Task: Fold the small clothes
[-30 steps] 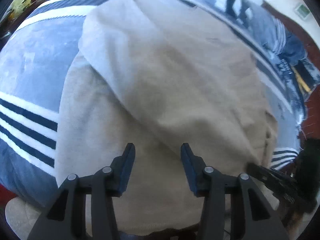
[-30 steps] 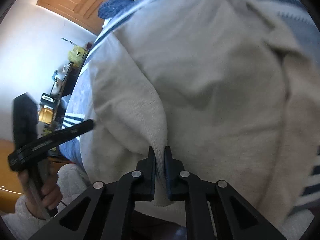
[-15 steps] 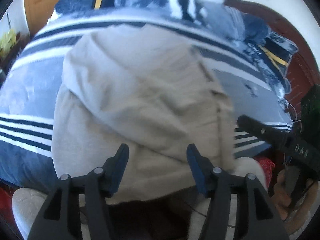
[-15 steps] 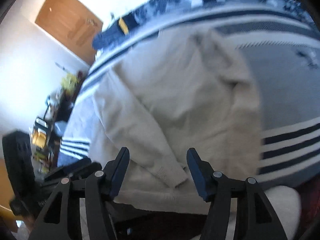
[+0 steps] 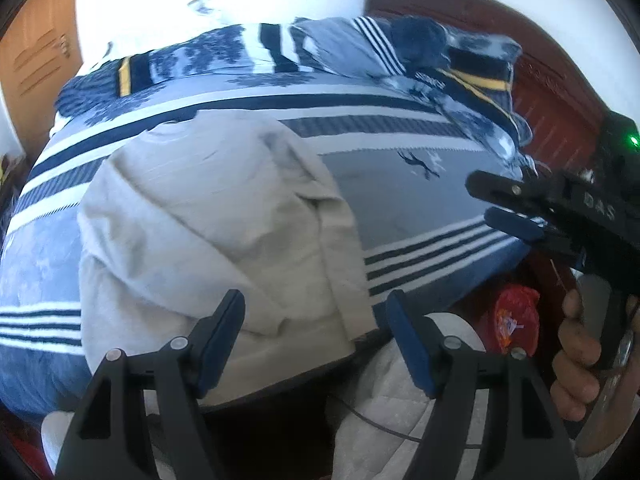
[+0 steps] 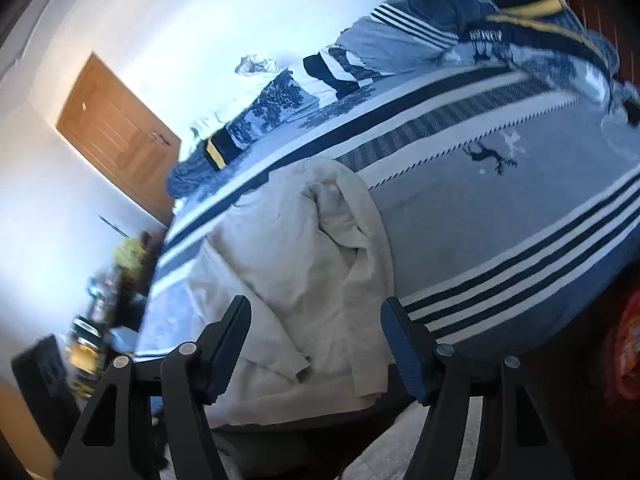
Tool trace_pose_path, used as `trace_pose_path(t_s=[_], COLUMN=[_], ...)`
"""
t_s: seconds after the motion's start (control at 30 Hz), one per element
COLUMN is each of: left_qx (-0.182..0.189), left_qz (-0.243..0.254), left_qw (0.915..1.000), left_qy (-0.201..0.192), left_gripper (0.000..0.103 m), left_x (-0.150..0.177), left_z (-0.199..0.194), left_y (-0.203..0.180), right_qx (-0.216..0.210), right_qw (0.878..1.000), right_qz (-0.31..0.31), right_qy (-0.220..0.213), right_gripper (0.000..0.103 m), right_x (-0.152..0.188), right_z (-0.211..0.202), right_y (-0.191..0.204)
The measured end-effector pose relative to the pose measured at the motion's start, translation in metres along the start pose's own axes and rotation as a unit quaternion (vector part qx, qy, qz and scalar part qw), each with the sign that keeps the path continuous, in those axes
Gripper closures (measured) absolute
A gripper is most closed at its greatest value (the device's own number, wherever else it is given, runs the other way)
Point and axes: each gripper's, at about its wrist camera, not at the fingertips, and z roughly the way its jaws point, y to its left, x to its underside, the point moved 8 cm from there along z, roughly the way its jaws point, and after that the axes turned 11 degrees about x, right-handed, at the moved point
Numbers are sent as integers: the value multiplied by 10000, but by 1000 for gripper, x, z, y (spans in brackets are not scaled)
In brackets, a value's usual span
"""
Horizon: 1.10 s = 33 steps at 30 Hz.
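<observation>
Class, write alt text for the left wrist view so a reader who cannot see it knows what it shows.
A beige sweater lies partly folded on a blue and white striped bedspread, with the open left gripper held above its near edge, touching nothing. At right, a hand holds the right gripper; a wooden headboard stands behind.

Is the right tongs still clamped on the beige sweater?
No. In the right wrist view the right tongs stand wide open, and the beige sweater lies free on the striped bedspread.
</observation>
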Motion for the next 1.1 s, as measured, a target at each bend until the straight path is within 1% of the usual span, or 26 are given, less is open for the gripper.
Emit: trace_pose_path(t_s=[0.07, 0.13, 0.23, 0.3, 0.33, 0.37, 0.47, 0.5, 0.57, 0.63, 0.73, 0.77, 0.8, 0.83, 0.9, 0.93, 1.0, 1.03, 1.1], left_qx=[-9, 23, 129, 98, 80, 46, -1, 22, 142, 248, 360, 417, 472, 496, 529, 616, 896, 1072, 1471], left_qz=[50, 22, -150, -212, -216, -223, -234, -263, -381, -501, -654, -716, -789, -842, -882, -931, -1166, -1368, -1839], left_qw=[9999, 9997, 9987, 9983, 9978, 9973, 9957, 9951, 9938, 9925, 9885, 9868, 9852, 9840, 9826, 9824, 9805, 9773, 9660], left_qy=[102, 251, 479, 537, 621, 700, 892, 956, 1032, 1084, 1314, 1391, 1445, 1493, 1549, 1501, 1305, 1212, 1067], left_gripper=[31, 31, 31, 31, 31, 31, 31, 31, 31, 33, 42, 53, 66, 72, 92, 95, 97, 97, 97], left_x=[-1, -2, -2, -2, -2, -1, -2, -2, -4, -6, -2, 0, 2, 4, 7, 7, 5, 4, 3], left_z=[14, 33, 66, 86, 99, 113, 144, 153, 170, 185, 207, 212, 216, 219, 219, 215, 204, 198, 187], left_y=[-5, -7, -6, -3, -1, 1, 5, 6, 9, 10, 14, 15, 17, 19, 21, 21, 23, 25, 30], right_qx=[-23, -189, -295, -280, -318, -362, -389, -411, -530, -660, -916, -967, -999, -1021, -1159, -1167, -1108, -1068, -1048], right_qw=[9998, 9988, 9975, 9973, 9967, 9963, 9951, 9943, 9919, 9884, 9794, 9757, 9732, 9702, 9619, 9600, 9604, 9606, 9587], right_qz=[192, 379, 499, 495, 521, 528, 530, 594, 715, 878, 1095, 1175, 1220, 1285, 1414, 1432, 1292, 1252, 1164], right_qy=[97, 226, 401, 462, 532, 577, 744, 789, 910, 1051, 1427, 1576, 1676, 1781, 2033, 2103, 2204, 2240, 2374], right_gripper=[31, 31, 32, 32, 33, 38, 42, 44, 55, 55, 55, 55, 55, 55, 54, 54, 54, 54, 56], right_x=[-1, -2, -4, -5, -5, -6, -9, -11, -13, -16, -17, -15, -15, -13, -8, -7, -2, 1, 9], right_z=[4, 15, 31, 46, 56, 62, 93, 104, 124, 146, 182, 195, 204, 214, 232, 237, 243, 245, 250], right_y=[-16, -27, -38, -44, -47, -48, -54, -58, -64, -71, -79, -81, -83, -84, -83, -82, -75, -72, -63])
